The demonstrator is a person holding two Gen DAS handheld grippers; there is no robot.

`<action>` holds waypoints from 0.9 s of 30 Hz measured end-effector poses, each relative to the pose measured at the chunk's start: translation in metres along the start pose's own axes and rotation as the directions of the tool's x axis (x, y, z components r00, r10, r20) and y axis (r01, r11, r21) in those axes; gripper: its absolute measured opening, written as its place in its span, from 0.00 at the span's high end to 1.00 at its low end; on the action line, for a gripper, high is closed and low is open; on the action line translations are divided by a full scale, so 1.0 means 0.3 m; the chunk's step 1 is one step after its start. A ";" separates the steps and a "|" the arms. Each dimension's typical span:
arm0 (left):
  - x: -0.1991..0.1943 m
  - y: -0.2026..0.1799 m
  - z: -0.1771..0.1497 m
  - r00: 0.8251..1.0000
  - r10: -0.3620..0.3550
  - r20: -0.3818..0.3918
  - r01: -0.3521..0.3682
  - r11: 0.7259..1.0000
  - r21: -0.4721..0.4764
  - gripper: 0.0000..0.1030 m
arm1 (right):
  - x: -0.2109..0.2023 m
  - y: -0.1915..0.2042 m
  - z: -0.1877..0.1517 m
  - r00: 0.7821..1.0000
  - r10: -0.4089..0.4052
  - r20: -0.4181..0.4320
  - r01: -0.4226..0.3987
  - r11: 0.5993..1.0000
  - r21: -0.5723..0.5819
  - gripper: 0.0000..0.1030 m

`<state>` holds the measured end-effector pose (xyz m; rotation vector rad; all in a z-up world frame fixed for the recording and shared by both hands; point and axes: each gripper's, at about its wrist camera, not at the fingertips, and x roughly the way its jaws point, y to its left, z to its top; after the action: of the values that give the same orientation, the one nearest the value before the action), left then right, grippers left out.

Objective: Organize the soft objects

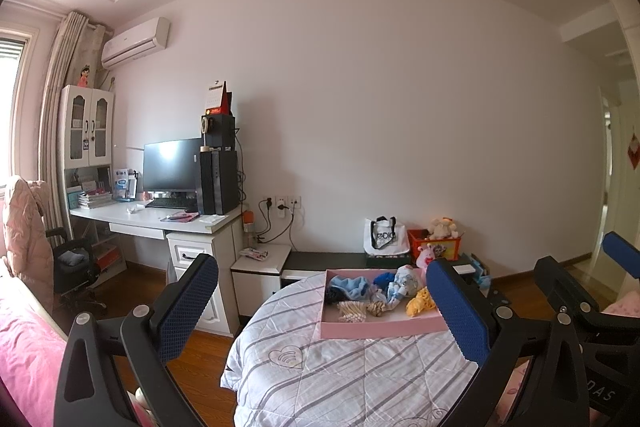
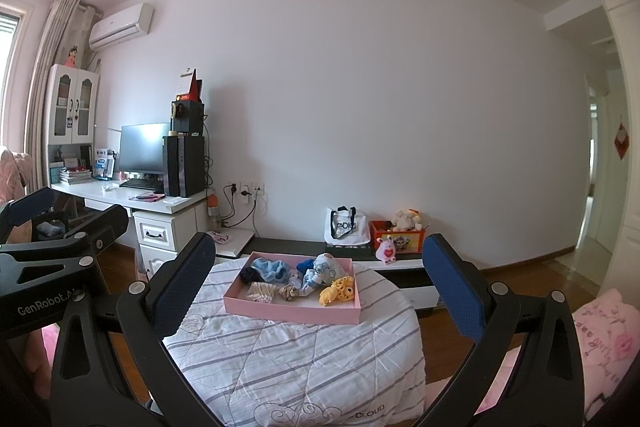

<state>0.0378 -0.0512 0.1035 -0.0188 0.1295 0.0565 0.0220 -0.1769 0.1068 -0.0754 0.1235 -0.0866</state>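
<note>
Both pairs of jaws spread wide, nothing between them: left gripper [image 1: 320,307] and right gripper [image 2: 320,291] held up, side by side, well short of the goods. Just ahead, a quilted striped bedspread [image 2: 304,359] over the end of the bed, and on it a shallow pink tray [image 2: 288,311] sitting flat. Inside the tray, a loose huddle of soft things: light blue fluffy cloth [image 2: 270,265] at the back left, dark pompom [image 2: 249,273] touching it, deep blue piece [image 2: 306,264] behind, white-and-blue plush [image 2: 322,269] in the middle, yellow knitted toy [image 2: 338,291] at the front right, small tan braided piece [image 2: 289,292] beside it, bundle of cotton swabs [image 2: 262,293] at the front left. Nothing soft loose on the bedspread outside the tray. Farther off, against the wall, a red box [image 2: 402,243] with a cream plush toy [image 2: 406,219] on top, a pink-and-white plush [image 2: 386,249] leaning in front, a white tote bag [image 2: 344,227] alongside.

Stage hard to call: could be a pile gathered and waiting to be sorted, could equally be the gathering already finished, tray as the final home. No grasp in hand either way. Any coming pick calls for a long reach forward over the bed, a descent onto one item only, and a gentle close, since such stuff squashes and drags its neighbours along
</note>
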 end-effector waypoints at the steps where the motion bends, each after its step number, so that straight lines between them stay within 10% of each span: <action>1: 0.001 -0.001 -0.001 1.000 0.001 0.000 -0.001 1.000 0.000 0.00 | 0.002 -0.002 0.000 1.000 0.001 -0.001 -0.001 1.000 -0.001 0.00; 27: 0.007 -0.007 0.005 1.000 -0.013 -0.013 0.013 1.000 0.001 0.00 | 0.021 -0.015 -0.020 0.999 -0.032 0.003 0.032 0.999 -0.017 0.00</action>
<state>0.0401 -0.0532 0.1046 -0.0187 0.1421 0.0438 0.0272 -0.1823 0.1004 -0.0944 0.1203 -0.1169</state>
